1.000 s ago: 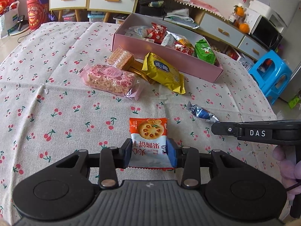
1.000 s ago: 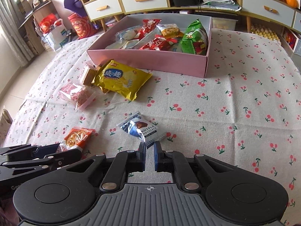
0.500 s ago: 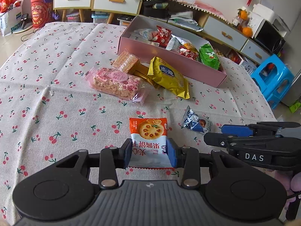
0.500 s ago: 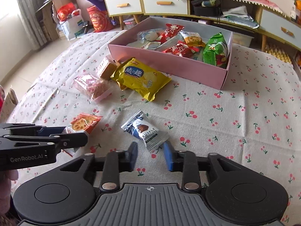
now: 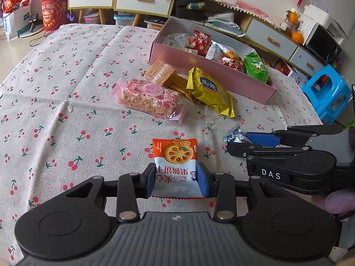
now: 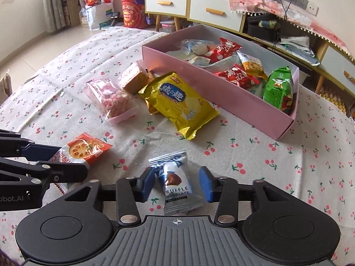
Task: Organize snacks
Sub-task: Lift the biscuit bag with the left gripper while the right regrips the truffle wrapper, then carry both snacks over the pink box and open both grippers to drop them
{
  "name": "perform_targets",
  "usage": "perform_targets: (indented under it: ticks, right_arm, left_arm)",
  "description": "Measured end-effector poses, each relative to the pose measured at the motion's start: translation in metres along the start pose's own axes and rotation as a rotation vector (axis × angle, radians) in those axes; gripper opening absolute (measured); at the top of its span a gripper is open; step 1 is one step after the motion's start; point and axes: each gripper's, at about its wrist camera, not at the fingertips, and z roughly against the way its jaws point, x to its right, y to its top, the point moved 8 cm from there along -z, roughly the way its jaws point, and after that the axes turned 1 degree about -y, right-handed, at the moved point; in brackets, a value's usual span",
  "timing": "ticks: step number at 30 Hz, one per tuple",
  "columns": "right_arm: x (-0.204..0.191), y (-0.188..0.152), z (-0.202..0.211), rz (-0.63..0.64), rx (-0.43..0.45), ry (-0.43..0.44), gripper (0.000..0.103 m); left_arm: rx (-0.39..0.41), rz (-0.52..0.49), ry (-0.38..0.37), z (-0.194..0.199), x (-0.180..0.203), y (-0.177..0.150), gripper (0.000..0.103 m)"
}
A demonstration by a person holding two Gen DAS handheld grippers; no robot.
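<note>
left gripper (image 5: pixel 176 178): my jaws clamp the biscuit packet (image 5: pixel 175 166), bottom centre | right gripper (image 6: pixel 177 185): my jaws closing around the truffle chocolate packet (image 6: pixel 176 184), pads apart from it

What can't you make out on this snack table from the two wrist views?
- Gold packets: left wrist view, mostly under the yellow crisp bag, so the labels are unreadable.
- Jam biscuit packet: right wrist view, its lower end is hidden behind the left tongs gripping it.
- Pink box: both views, its floor is covered by piled snacks and the near wall.
</note>
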Motion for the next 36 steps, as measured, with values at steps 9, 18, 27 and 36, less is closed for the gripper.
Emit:
perform_targets:
  ticks: [9,18,27,36]
  right_arm:
    - [-0.009,0.004,0.007,-0.083,-0.050,0.017,0.023]
    - [-0.003,0.021,0.032,-0.258,-0.028,0.081,0.023]
    - [0.016,0.044,0.048,-0.407,0.022,0.102,0.023]
    - [0.049,0.067,0.047,-0.611,0.063,0.113,0.023]
  left_arm:
    - [0.022,0.037,-0.022,0.010,-0.007,0.015,0.036]
    - [0.075,0.086,-0.044,0.023,-0.014,0.045,0.036]
    - [0.137,0.155,-0.106,0.036,-0.017,0.090,0.036]
    - [0.133,0.242,-0.165,0.022,-0.025,0.126,0.036]
